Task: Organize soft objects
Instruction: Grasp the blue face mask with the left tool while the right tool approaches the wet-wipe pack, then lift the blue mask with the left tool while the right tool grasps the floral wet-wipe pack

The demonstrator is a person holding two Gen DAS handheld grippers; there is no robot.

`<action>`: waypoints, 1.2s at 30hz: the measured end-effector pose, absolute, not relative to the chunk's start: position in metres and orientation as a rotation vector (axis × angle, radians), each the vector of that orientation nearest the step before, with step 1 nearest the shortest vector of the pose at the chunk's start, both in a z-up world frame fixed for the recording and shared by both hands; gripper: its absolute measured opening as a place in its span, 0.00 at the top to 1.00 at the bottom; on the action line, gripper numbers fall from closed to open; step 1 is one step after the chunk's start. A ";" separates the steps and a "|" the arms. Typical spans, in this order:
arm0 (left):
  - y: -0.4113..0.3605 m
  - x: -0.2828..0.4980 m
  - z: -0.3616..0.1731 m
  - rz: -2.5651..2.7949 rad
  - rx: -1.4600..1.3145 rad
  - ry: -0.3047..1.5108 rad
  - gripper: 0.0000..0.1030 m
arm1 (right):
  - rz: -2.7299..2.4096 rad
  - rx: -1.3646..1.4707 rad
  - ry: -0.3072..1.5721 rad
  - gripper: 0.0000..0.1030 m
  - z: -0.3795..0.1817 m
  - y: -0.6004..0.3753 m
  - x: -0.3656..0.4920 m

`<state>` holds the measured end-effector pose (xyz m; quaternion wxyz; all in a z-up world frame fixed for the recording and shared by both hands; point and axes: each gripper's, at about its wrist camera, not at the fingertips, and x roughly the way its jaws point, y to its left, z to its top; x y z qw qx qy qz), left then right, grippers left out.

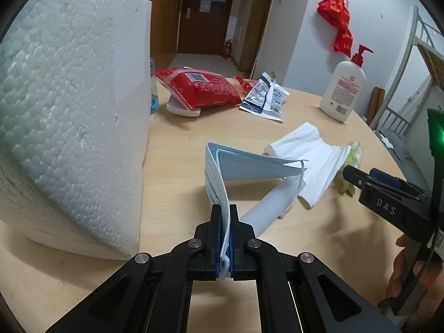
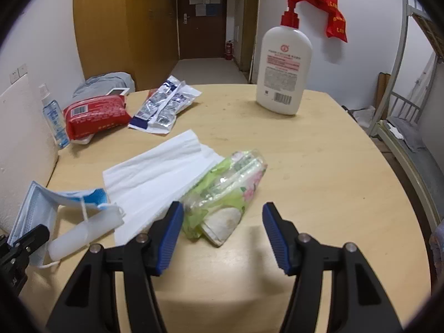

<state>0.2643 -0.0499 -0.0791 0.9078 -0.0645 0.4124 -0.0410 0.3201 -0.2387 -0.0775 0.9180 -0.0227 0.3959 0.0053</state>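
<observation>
The left gripper (image 1: 224, 222) was clamped tight on a folded blue face mask (image 1: 244, 163), its two black fingers pinching one edge of the mask so that the rest stood up off the wooden table (image 1: 180, 127) and bent over toward the right, an ear loop dangling from the far end. A pale translucent tube (image 1: 266, 208) lay on the table under the mask, its near end just beside the left gripper's fingers. The right gripper (image 2: 222, 233) stood well open — its blue-padded jaws held nothing, though the near end of a green tissue packet (image 2: 222, 194) lay on the table between them, touched by neither pad as far as could be seen. A white unfolded tissue (image 2: 155, 172) lay flat just left of the packet, partly tucked under it and reaching toward the mask. Farther back on the table were a red wipes pack (image 2: 94, 116) resting on a white object, a blue-and-white wrapper (image 2: 163, 105) beside it, a small clear spray bottle (image 2: 52, 116) and, well apart to the right, an upright white pump bottle (image 2: 283, 69) with a red pump. A big white foam block (image 1: 72, 111) stood on the table's left side — close beside the left gripper, not touching it
</observation>
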 end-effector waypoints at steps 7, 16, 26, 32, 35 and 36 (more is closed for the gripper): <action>-0.051 0.262 -0.077 -0.102 -0.124 0.842 0.96 | -0.020 -0.056 0.838 0.38 -0.083 -0.242 0.325; -0.053 0.260 -0.076 -0.122 -0.115 0.839 0.96 | -0.038 -0.058 0.883 0.37 -0.091 -0.248 0.335; -0.054 0.258 -0.074 -0.144 -0.113 0.830 0.96 | -0.043 -0.003 0.890 0.72 -0.092 -0.259 0.339; -0.053 0.256 -0.070 -0.155 -0.119 0.809 0.96 | -0.024 0.039 0.858 0.82 -0.084 -0.263 0.331; -0.052 0.255 -0.069 -0.161 -0.127 0.801 0.96 | -0.021 0.050 0.823 0.82 -0.074 -0.264 0.323; -0.052 0.254 -0.067 -0.165 -0.133 0.799 0.96 | -0.017 0.055 0.815 0.82 -0.071 -0.265 0.320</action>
